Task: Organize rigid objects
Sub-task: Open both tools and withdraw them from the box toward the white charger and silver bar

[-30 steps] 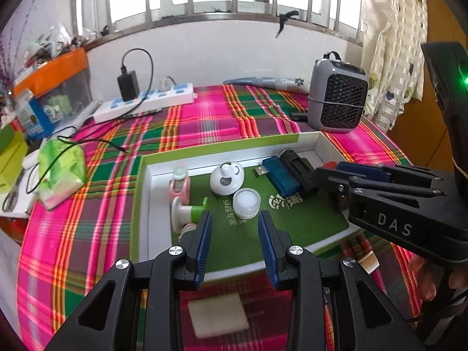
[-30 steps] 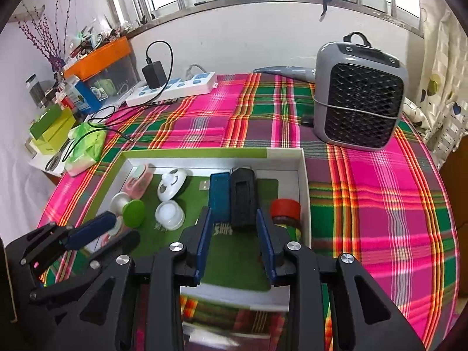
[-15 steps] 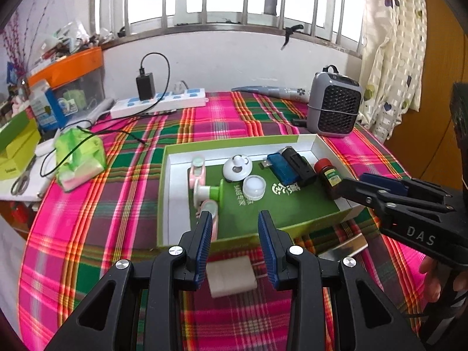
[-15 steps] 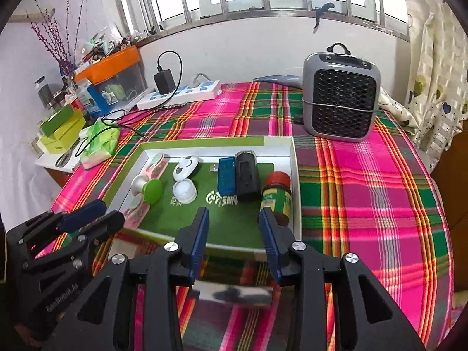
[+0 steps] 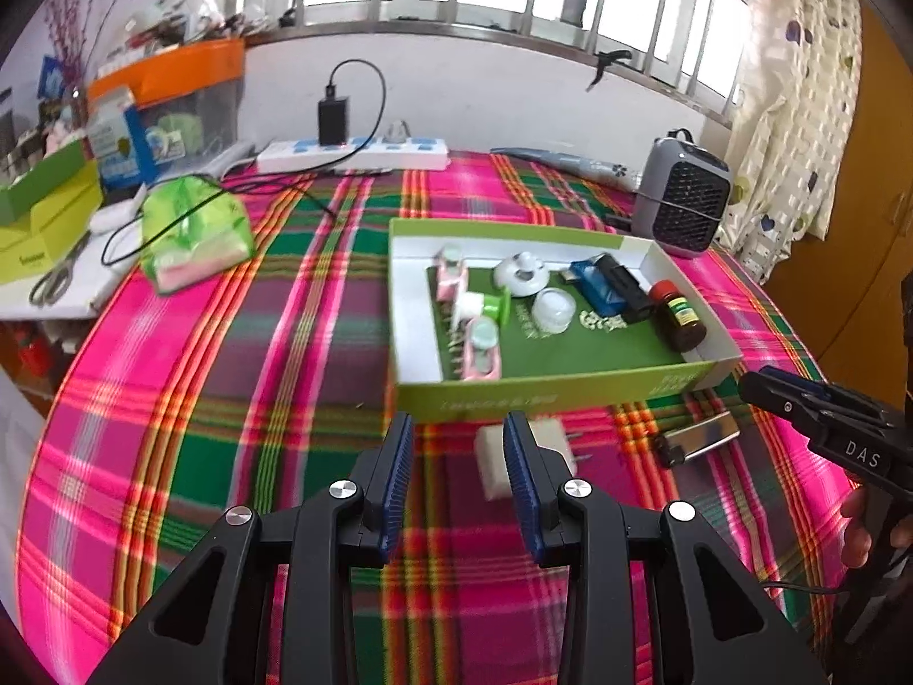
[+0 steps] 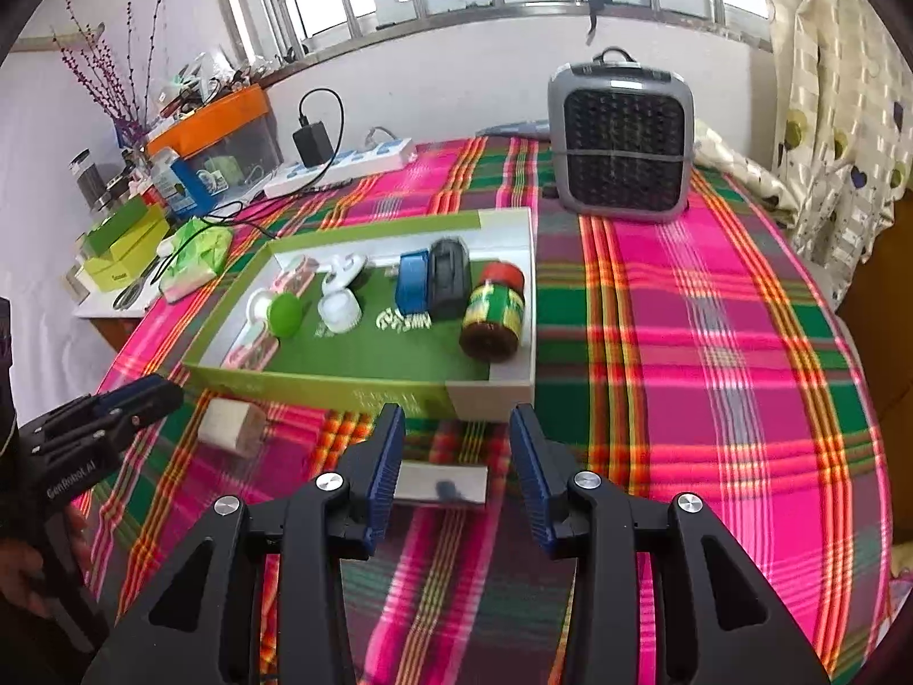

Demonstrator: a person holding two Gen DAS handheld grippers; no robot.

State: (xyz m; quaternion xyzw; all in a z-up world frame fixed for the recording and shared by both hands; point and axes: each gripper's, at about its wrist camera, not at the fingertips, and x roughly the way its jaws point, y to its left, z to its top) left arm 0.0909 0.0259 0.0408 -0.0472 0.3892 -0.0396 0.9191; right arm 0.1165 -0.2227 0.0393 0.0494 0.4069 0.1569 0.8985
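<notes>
My right gripper (image 6: 456, 456), jaws opening and empty, hangs over the flat shiny metal bar (image 6: 442, 484): stiff, slick, best pinched across its narrow sides. My left gripper (image 5: 456, 474) is parted, empty, the white plug cube (image 5: 548, 445) just ahead. Both have backed away from the green tray (image 5: 548, 394).

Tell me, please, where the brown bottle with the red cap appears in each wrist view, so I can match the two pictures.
Left wrist: brown bottle lies right of centre, at the green tray's right end.
Right wrist: the bottle lies just above centre, again at the tray's right end.
Shared landmark: grey fan heater behind the tray.
</notes>
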